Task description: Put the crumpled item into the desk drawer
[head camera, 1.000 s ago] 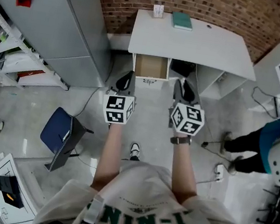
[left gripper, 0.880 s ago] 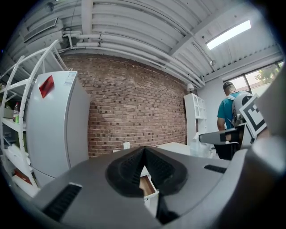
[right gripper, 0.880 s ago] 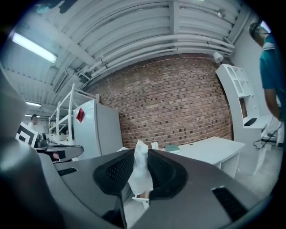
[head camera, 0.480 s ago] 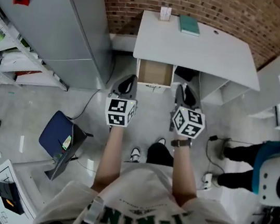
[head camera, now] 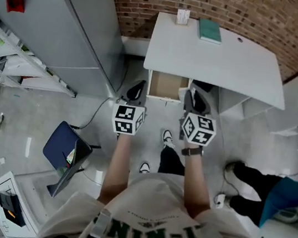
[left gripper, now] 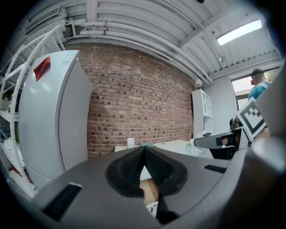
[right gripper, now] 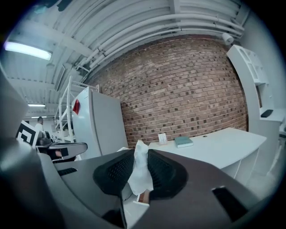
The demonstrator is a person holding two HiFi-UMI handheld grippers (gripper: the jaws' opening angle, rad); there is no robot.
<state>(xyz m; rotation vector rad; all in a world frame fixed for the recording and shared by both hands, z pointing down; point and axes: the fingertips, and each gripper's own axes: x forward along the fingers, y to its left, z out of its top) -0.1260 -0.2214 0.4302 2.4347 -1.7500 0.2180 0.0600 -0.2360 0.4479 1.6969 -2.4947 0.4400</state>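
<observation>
A white crumpled paper (right gripper: 140, 172) is pinched between the dark pads of my right gripper (right gripper: 139, 175), its top sticking up above the jaws. In the head view the right gripper (head camera: 197, 100) and the left gripper (head camera: 134, 90) are held side by side just in front of the white desk (head camera: 219, 65). The desk drawer (head camera: 167, 86) stands pulled out, its brown inside bare, between and just beyond the two grippers. My left gripper (left gripper: 144, 157) is shut with nothing in it; the drawer (left gripper: 149, 190) shows below its jaws.
A teal book (head camera: 209, 30) and a small white card holder (head camera: 182, 17) lie at the desk's back edge by the brick wall. A grey cabinet (head camera: 68, 24) stands to the left, a blue chair (head camera: 65, 153) behind left. Another person's legs (head camera: 250, 185) are at the right.
The desk and open drawer have come closer in the head view as I stepped forward. The person at the right has shifted lower in view. Both grippers keep their pose.
</observation>
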